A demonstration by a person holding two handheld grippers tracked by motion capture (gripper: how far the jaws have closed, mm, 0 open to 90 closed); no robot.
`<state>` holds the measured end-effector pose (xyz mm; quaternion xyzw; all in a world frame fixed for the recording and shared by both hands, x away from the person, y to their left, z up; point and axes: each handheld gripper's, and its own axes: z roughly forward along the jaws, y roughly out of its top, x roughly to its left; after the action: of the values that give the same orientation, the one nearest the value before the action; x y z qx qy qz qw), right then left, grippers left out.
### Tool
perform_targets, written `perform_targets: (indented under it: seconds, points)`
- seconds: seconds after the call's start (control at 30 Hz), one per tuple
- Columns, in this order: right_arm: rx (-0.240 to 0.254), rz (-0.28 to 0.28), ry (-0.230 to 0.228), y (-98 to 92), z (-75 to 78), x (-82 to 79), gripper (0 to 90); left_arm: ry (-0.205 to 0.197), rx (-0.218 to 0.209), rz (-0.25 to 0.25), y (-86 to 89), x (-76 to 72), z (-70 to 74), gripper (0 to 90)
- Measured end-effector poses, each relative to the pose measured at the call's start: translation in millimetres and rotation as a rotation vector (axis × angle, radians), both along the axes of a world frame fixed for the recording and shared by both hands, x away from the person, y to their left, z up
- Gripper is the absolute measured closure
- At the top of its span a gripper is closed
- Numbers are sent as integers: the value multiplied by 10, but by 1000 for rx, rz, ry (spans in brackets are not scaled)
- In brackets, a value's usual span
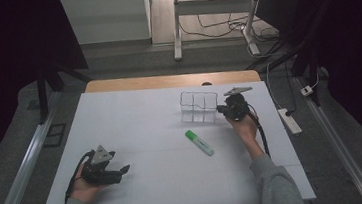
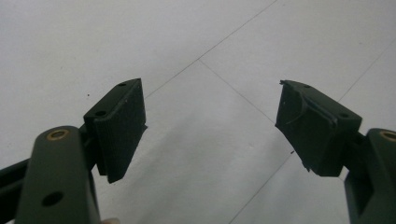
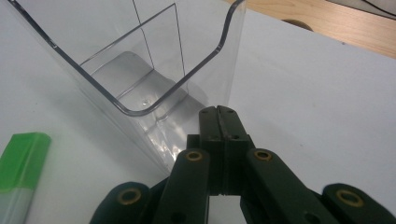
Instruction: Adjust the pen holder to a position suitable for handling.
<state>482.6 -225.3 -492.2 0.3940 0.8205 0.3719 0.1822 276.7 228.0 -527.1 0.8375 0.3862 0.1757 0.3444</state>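
A clear plastic box with dividers stands on the white table top, right of centre toward the back. My right gripper is at its right side. In the right gripper view the jaws are pressed together with nothing between them, their tips right at the box's near corner; I cannot tell if they touch it. A green highlighter lies on the table in front of the box, with its cap at the lower left of the right gripper view. My left gripper rests near the front left, its jaws wide open over bare table.
A strip of wooden table shows beyond the white top's far edge. A power strip and cables lie on the floor at the right. Desk legs stand at the back, and a metal rail runs along the left.
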Motion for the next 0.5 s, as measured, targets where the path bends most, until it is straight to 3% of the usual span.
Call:
perform_targets:
  seconds: [0.5]
  points:
    - [-4, 40, 16, 292, -58, 55, 892, -2, -7, 3, 15, -5, 3, 237]
